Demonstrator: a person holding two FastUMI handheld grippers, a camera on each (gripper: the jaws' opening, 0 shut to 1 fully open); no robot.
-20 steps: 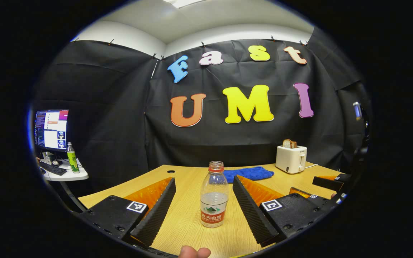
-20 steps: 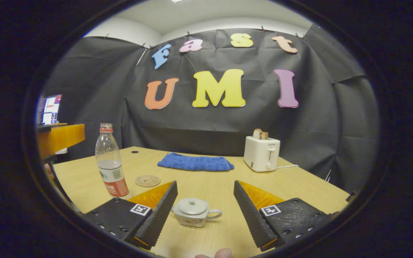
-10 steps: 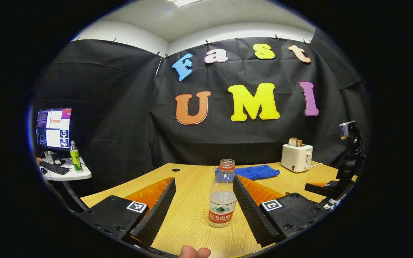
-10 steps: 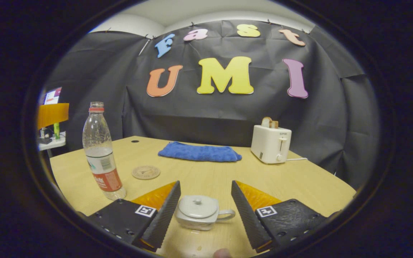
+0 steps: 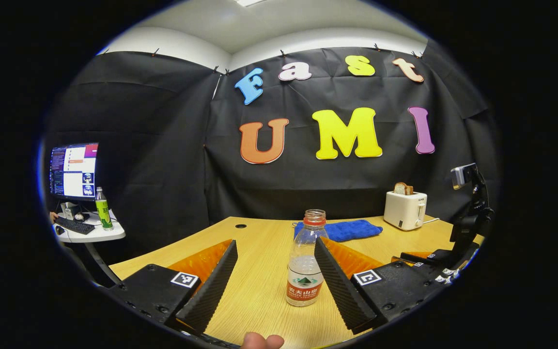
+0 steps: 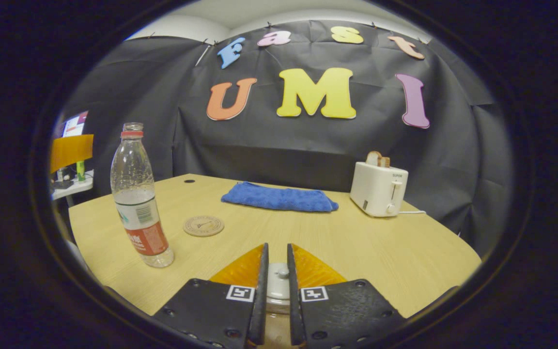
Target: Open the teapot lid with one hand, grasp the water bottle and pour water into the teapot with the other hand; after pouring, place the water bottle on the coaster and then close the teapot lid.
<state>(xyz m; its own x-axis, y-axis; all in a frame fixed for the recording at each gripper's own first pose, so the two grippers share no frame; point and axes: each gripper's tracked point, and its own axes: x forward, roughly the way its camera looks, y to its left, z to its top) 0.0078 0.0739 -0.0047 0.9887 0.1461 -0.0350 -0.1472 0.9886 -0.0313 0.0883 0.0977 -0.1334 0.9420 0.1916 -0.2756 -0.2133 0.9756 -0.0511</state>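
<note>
- Since half a second back: right gripper went from wide apart around the teapot to nearly closed on the lid knob; left gripper slid so the water bottle now sits close against its right-hand finger instead of mid-gap.
- Right gripper view, bottom centre: fingers pinched in on the teapot lid, knob in the narrow slit between them. Looks clenched on the knob, actual pad contact hard to confirm. Lid not yet lifted; pot body mostly hidden under the fingers.
- Left gripper view, bottom centre: fingers spread wide, released, holding nothing. Bottle upright on the table, uncapped, part full, between the fingers but off to the right, just beside or touching that finger; can't tell which.
- Outward, right gripper view: bottle at left of frame, coaster just right of it, blue cloth mid-frame beyond, toaster at right.
- Left gripper view, far right edge: the other gripper low over the table.
- Step in hand: lid grasp, bottle approach.
- Risks: knob small, a shallow pinch could slip on the lift and drop the lid. An off-centre close on the bottle could shove or tip it; open neck, so water spills.
</note>
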